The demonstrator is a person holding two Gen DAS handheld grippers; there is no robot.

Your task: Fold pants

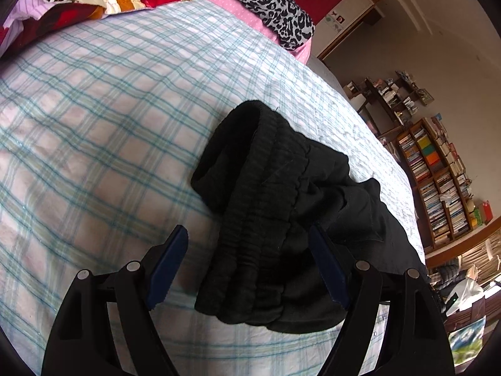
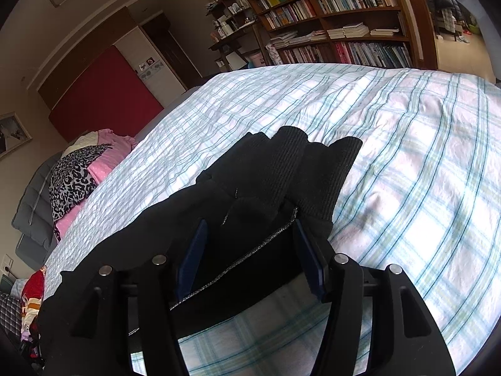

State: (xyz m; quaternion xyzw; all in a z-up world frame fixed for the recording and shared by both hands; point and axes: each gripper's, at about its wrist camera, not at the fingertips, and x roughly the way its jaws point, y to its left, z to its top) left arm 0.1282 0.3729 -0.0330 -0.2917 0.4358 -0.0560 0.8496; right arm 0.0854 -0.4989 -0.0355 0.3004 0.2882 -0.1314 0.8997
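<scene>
Black pants [image 1: 281,219] bunched on checked bed sheet [image 1: 109,125], elastic waistband uppermost in left view, ribbed cuffs [image 2: 313,172] toward far side in right view. Left tongs [image 1: 247,266] open, straddling waistband, pads clear of fabric. Right tongs [image 2: 247,257] open over pant fabric, no grip seen. Bookshelf [image 2: 338,15] behind bed.

The right gripper [image 2: 250,250] stands with its blue pads [image 2: 308,260] apart over black pants [image 2: 219,200], whose ribbed cuffs [image 2: 325,175] lie ahead on a plaid bedsheet [image 2: 407,156]; a bookshelf [image 2: 338,15] fills the far wall
</scene>
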